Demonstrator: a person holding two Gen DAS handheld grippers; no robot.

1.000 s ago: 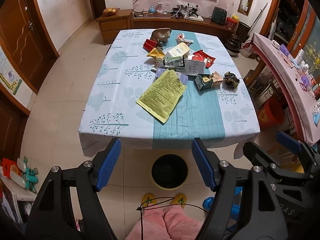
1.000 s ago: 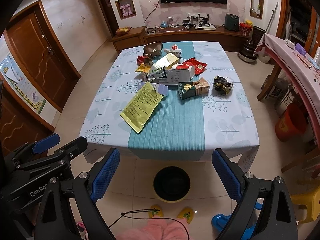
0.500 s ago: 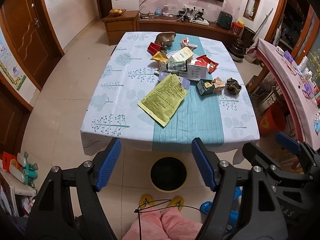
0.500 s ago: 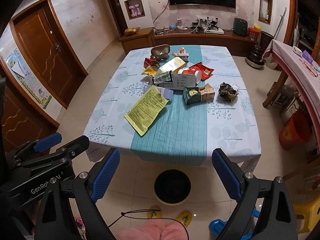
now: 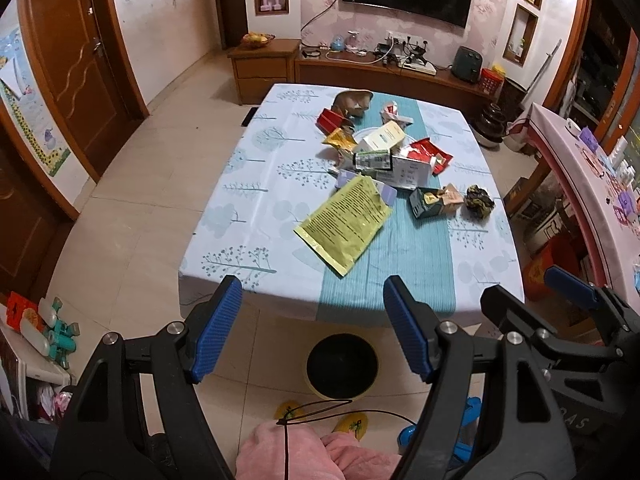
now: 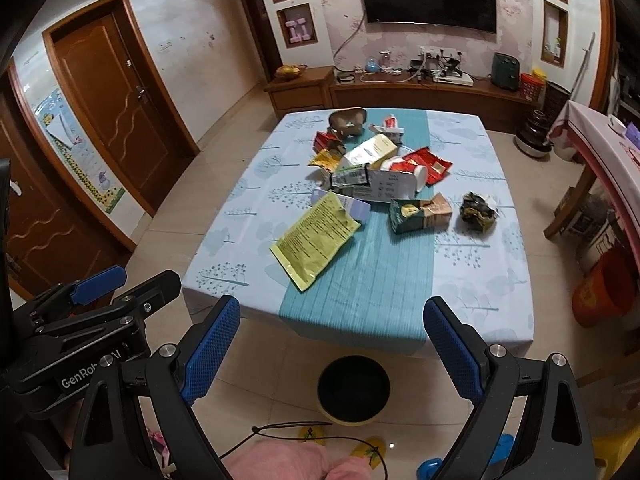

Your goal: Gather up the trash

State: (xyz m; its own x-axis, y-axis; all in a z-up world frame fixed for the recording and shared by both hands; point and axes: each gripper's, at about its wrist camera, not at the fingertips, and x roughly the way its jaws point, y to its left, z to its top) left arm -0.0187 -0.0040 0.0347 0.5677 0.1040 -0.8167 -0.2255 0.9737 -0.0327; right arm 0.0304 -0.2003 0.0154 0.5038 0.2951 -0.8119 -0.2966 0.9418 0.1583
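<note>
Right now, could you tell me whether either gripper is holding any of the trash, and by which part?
Nothing is held. The left gripper and right gripper are both open and empty, short of the table.

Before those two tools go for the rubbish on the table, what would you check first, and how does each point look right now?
1. Left tool open, holding nothing: ok.
2. Right tool open, holding nothing: ok.
3. Bin on the floor at the table's near edge, mouth uncovered: ok.
4. Yellow packet, the trash nearest that edge, lies flat with nothing on it: ok.
5. Tools within reach of the trash: not ok, both hang short of the table.
6. Room left in the bin: cannot tell, its inside is dark.
</note>
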